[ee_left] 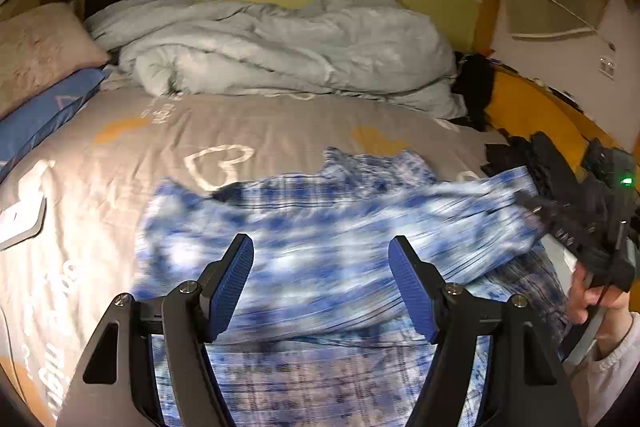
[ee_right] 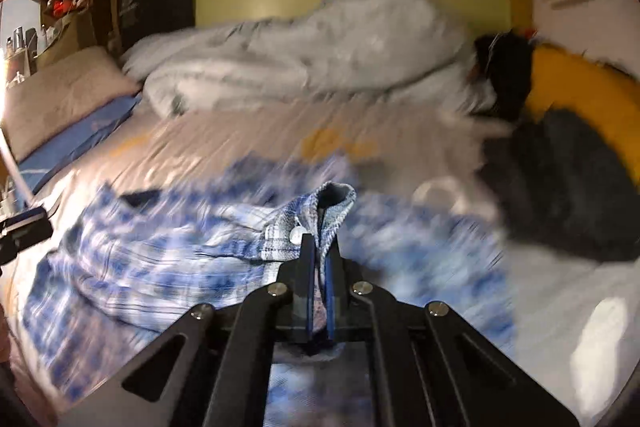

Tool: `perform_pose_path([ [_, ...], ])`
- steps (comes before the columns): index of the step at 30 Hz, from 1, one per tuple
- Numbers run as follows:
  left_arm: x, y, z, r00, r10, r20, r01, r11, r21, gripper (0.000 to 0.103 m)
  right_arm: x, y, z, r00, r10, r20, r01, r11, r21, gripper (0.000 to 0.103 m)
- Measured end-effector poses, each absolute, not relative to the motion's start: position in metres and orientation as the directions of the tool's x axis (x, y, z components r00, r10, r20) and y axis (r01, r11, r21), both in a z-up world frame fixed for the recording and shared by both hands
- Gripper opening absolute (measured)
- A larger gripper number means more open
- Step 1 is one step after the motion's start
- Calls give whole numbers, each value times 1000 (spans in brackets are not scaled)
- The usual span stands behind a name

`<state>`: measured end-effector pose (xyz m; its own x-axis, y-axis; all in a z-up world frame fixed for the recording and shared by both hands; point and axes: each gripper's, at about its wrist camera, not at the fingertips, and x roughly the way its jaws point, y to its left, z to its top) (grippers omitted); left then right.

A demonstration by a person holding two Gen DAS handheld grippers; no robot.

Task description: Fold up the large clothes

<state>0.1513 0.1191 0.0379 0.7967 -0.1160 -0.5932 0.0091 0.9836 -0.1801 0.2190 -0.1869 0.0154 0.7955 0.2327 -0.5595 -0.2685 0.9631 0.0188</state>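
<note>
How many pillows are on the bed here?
2, stacked at the bed's left end: a beige pillow on top and a blue pillow under it. The rumpled pale duvet could hide more.

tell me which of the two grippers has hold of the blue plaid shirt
The right gripper: its jaws are shut on a buttoned edge of the plaid shirt. The left gripper stands open above the shirt, nothing between its pads.

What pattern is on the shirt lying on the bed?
Blue and white checks on the shirt, clearest in the right wrist view.
</note>
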Motion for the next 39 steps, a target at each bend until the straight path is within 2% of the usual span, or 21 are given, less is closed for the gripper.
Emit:
perform_pose_path([
  [3,157,130,37,788,-67,-613,-47,985,-167,69,227,-193,17,831,142,-539,-211,975,-68,4],
  [8,163,164,37,777,18,-630,-165,971,-176,69,247,-192,-10,770,83,-633,-184,978,-95,4],
  [13,159,199,40,779,12,-627,-225,939,-261,69,251,-202,-9,778,72,-624,-163,982,-90,4],
  [16,160,206,43,774,10,-633,-228,937,-263,69,251,-205,-5,789,59,-612,-145,985,-92,4],
  [18,157,202,50,788,30,-615,-219,947,-235,69,247,-208,-2,793,33,-609,-119,988,-102,10],
  [19,155,199,53,796,30,-605,-208,952,-225,69,246,-207,0,795,21,-606,-106,989,-104,23],
  [20,154,196,57,803,20,-596,-190,956,-224,69,241,-211,3,801,15,-598,-92,991,-98,43],
  [21,151,192,59,810,1,-587,-168,959,-230,69,236,-213,7,807,25,-591,-91,992,-82,54],
  [22,150,189,62,814,-13,-581,-152,960,-234,69,232,-215,11,810,36,-585,-93,993,-68,72],
  [24,147,180,66,819,-32,-572,-121,966,-227,69,215,-222,24,835,64,-547,-95,995,-28,83],
  [26,142,169,69,824,-43,-564,-94,973,-212,70,201,-224,34,847,83,-525,-107,994,-15,101],
  [29,135,155,73,833,-56,-551,-62,979,-193,79,177,-224,48,863,123,-490,-141,990,2,103],
  [39,94,112,66,834,-124,-537,39,985,-166,84,128,-229,46,840,165,-518,-184,983,14,103],
])
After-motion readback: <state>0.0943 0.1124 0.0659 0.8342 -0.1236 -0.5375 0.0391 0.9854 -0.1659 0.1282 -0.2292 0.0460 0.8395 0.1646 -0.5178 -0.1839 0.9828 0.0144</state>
